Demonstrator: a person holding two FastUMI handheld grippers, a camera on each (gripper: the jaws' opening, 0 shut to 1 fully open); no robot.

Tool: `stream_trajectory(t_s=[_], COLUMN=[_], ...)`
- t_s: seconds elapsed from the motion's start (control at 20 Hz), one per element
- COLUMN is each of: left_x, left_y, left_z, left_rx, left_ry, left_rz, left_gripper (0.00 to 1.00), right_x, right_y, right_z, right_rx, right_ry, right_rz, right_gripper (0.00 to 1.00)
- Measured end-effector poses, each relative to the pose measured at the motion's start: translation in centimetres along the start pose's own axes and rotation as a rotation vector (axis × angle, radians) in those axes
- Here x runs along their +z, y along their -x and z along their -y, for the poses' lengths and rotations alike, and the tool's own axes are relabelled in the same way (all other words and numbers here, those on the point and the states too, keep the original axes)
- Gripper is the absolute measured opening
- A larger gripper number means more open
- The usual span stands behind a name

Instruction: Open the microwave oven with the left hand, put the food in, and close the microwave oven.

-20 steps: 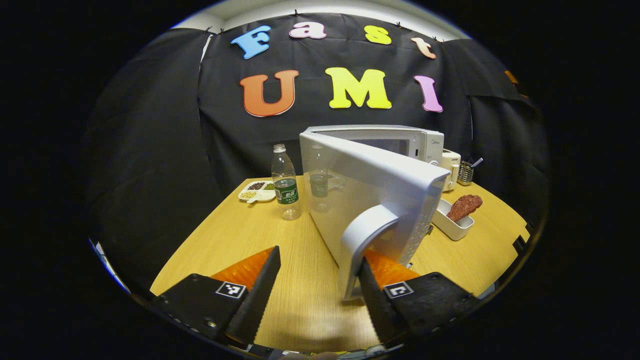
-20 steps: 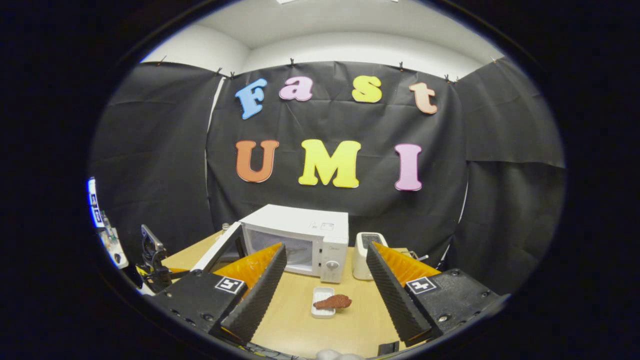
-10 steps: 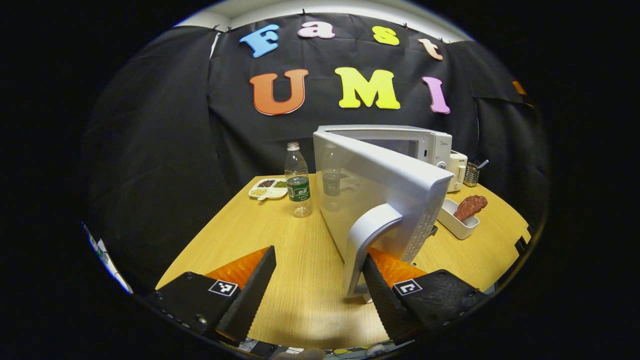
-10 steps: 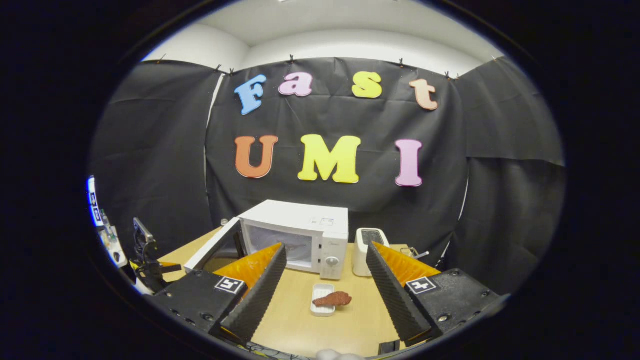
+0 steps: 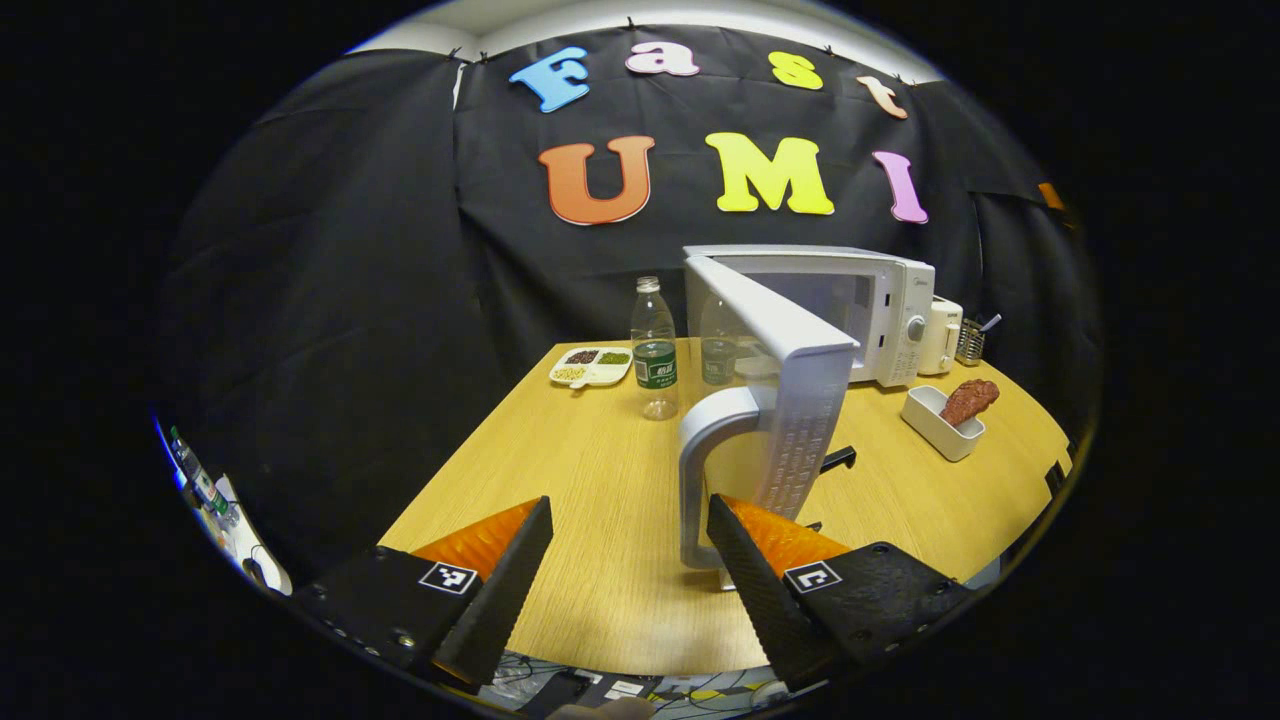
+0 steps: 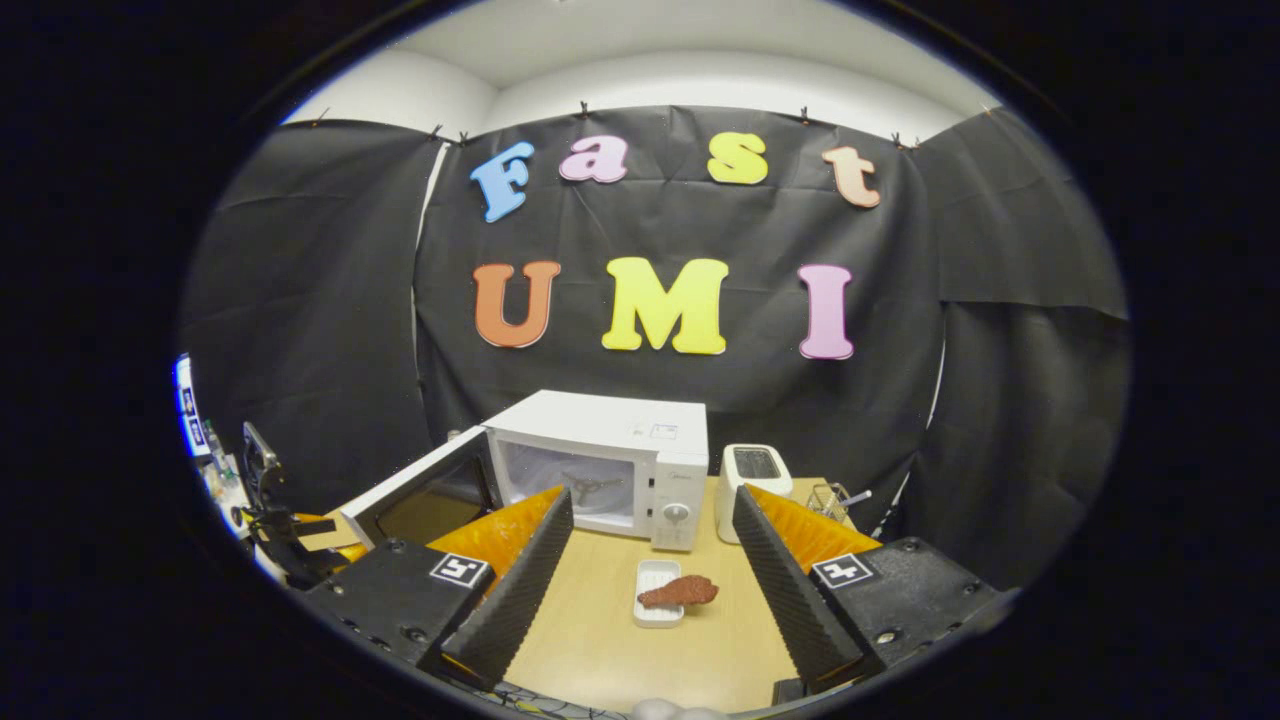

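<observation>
Standing on the bench [image 5: 560,470] ahead of the left gripper [image 5: 625,570], the microwave oven [image 5: 850,300] has its door [image 5: 790,400] swung wide, edge-on to the left gripper view. The door's handle [image 5: 705,480] lies between the spread jaws, just beside the right-hand finger; whether they touch I cannot tell. The food [image 6: 680,592] rests across a small white tray [image 6: 655,605] ahead of the right gripper [image 6: 650,590], between its jaws' lines, which are also spread and hold nothing. A water bottle [image 5: 654,350] and a toaster [image 6: 755,480] flank the oven.
</observation>
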State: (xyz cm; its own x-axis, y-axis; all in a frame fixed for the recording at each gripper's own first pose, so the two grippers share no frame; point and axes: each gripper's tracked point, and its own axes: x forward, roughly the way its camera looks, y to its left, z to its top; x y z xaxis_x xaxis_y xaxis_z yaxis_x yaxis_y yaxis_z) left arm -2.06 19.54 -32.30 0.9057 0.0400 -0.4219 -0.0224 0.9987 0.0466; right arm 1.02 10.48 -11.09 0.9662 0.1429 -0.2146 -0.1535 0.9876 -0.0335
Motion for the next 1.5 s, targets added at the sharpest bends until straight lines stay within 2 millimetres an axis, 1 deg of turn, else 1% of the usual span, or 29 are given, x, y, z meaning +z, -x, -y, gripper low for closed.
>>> stream_trajectory(t_s=[0.1,0.2,0.25,0.3,0.35,0.45,0.55,0.65,0.7,0.75,0.85,0.95,1.0,1.05,1.1,1.2,1.25,1.3,1.35,1.4,1.45,1.5], left_x=[0.2,0.8,1.0,1.6,2.3,4.2,6.4,8.9,9.8,10.8,13.1,14.9,16.0,17.1,17.9,19.4,20.2,20.8,21.5,22.2,22.6,23.1], left_y=[0.5,1.3,1.8,2.4,3.1,4.6,5.9,6.9,7.2,7.4,7.7,7.2,6.9,6.4,5.9,5.0,4.8,4.6,4.4,4.2,3.9,3.7], left_z=[-0.6,-0.6,-0.6,-0.4,-0.2,0.9,2.6,4.9,6.2,7.5,9.8,11.6,12.4,13.1,13.7,14.8,15.4,15.8,16.4,17.1,17.7,18.3], left_rx=[0.022,0.024,0.027,0.028,0.029,0.023,0.007,-0.012,-0.021,-0.039,-0.061,-0.055,-0.047,-0.039,-0.023,0.008,0.024,0.037,0.046,0.052,0.050,0.052], left_ry=[0.002,0.009,0.009,0.010,0.010,0.009,0.010,-0.003,-0.007,0.000,0.049,0.101,0.117,0.122,0.115,0.087,0.074,0.064,0.057,0.056,0.055,0.048], left_rz=[0.004,0.019,0.020,0.027,0.040,0.071,0.103,0.141,0.150,0.160,0.183,0.183,0.192,0.204,0.208,0.212,0.216,0.216,0.219,0.224,0.226,0.231], left_gripper=[0.96,0.94,0.94,0.94,0.95,0.95,0.95,0.94,0.94,0.94,0.95,0.95,0.96,0.96,0.96,0.95,0.95,0.95,0.96,0.95,0.96,0.95], right_x=[-1.1,-2.5,-3.7,-5.0,-6.4,-9.4,-12.7,-15.8,-17.0,-18.2,-20.4,-22.1,-22.9,-23.7,-24.6,-25.3,-25.8,-26.1,-26.3,-26.4,-26.5,-26.4], right_y=[-0.4,-1.0,-1.5,-2.1,-2.6,-3.7,-5.0,-6.5,-7.3,-8.2,-10.2,-12.4,-13.5,-14.7,-16.0,-18.1,-19.2,-19.9,-20.7,-21.1,-21.4,-21.7], right_z=[0.3,1.5,2.3,3.1,4.0,5.7,7.0,7.7,7.8,8.1,8.2,8.3,8.4,8.2,8.1,7.6,7.4,7.2,7.1,7.1,7.1,7.0], right_rx=[-0.001,-0.009,-0.014,-0.021,-0.024,-0.028,-0.012,0.011,0.027,0.040,0.076,0.120,0.147,0.181,0.204,0.269,0.293,0.316,0.335,0.351,0.363,0.377], right_ry=[-0.009,-0.028,-0.041,-0.051,-0.060,-0.082,-0.116,-0.159,-0.186,-0.205,-0.239,-0.269,-0.290,-0.316,-0.344,-0.415,-0.440,-0.453,-0.467,-0.479,-0.486,-0.494], right_rz=[-0.019,-0.035,-0.046,-0.066,-0.080,-0.123,-0.175,-0.232,-0.254,-0.274,-0.318,-0.351,-0.370,-0.392,-0.416,-0.446,-0.470,-0.492,-0.502,-0.512,-0.525,-0.532], right_gripper=[1.00,1.00,1.00,0.95,1.00,1.00,1.00,1.00,0.91,1.00,1.00,1.00,0.90,1.00,1.00,0.98,0.82,0.90,0.81,0.78,0.57,0.52])
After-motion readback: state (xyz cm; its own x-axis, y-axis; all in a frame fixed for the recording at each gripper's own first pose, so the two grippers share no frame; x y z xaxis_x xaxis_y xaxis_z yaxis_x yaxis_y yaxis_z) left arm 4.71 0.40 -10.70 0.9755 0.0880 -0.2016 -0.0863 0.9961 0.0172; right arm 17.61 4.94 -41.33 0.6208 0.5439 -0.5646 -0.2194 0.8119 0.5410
